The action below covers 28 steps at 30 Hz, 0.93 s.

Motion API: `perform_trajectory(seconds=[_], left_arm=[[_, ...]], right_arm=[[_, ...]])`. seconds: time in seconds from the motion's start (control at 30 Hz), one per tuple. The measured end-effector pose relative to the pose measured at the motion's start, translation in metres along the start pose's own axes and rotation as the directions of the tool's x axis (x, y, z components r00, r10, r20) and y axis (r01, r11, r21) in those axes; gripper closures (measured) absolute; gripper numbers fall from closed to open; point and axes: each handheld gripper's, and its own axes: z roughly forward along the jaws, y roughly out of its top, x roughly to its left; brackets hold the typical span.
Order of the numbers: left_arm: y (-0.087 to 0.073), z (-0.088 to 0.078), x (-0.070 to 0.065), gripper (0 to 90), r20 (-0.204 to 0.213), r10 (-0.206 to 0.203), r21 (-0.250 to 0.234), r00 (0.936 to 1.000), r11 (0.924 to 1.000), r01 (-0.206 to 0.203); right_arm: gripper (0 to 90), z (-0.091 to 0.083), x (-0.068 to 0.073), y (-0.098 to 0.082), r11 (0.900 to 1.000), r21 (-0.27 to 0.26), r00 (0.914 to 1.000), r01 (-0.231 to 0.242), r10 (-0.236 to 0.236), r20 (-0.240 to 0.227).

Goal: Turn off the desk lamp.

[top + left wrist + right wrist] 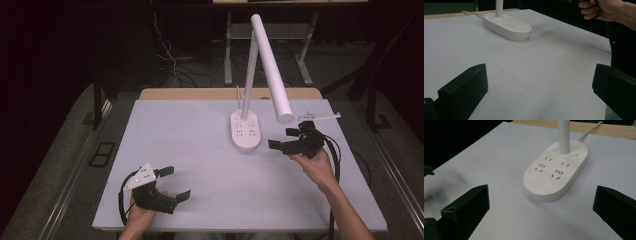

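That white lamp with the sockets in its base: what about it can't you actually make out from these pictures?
- Lamp: its head is cut off by the top edge in the left gripper view and the right gripper view.
- Cord: it runs off the top edge in the right gripper view, so its plug is unseen.
- Two round buttons on the base: any markings are too small to read.

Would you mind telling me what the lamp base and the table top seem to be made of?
Lamp base: likely moulded plastic, smooth cream-white with a soft sheen, rounded edges and socket slots. Table top: a matte pale grey sheet, maybe laminate or a mat; a wood-coloured strip shows along its far edge.
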Motion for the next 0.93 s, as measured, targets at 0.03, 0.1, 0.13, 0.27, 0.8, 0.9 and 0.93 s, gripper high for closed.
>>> perform_trajectory(seconds=[0.03, 0.1, 0.13, 0.27, 0.8, 0.9, 0.93], left_arm=[[0.0, 0.0, 0.0, 0.0, 0.001, 0.001, 0.001, 1.0, 1.0, -0.001], [0.0, 0.0, 0.0, 0.0, 0.004, 0.002, 0.004, 1.0, 1.0, -0.002], [0.0, 0.001, 0.0, 0.0, 0.005, 0.003, 0.006, 1.0, 1.0, -0.003], [0.0, 0.0, -0.001, 0.0, 0.005, 0.004, 0.008, 1.0, 1.0, -0.004], [0.0, -0.001, -0.002, 0.0, 0.003, -0.001, 0.01, 1.0, 1.0, 0.001], [0.0, 0.0, -0.002, 0.0, 0.003, -0.002, 0.011, 1.0, 0.9999, 0.002], [0.0, 0.0, -0.001, 0.0, 0.004, -0.002, 0.011, 1.0, 0.9999, 0.002]], right_arm=[[0.5, 0.0, 0.0, 0.0, 1.0, 0.0, 1.0, 0.0, 0.0, 0.0], [0.5, -0.006, 0.005, -0.006, 1.0, -0.004, 0.9999, 0.005, -0.005, -0.01], [0.5, -0.011, 0.009, -0.013, 1.0, -0.008, 0.9998, 0.006, -0.006, -0.019], [0.6, -0.016, 0.015, -0.023, 1.0, -0.002, 0.9997, 0.012, -0.012, -0.02], [0.6, -0.034, 0.038, -0.082, 1.0, -0.015, 0.9996, 0.025, -0.025, -0.012], [0.6, -0.036, 0.041, -0.09, 1.0, -0.012, 0.9998, 0.019, -0.019, -0.008], [0.6, -0.036, 0.041, -0.092, 1.0, -0.017, 0.9998, 0.016, -0.016, -0.008]])
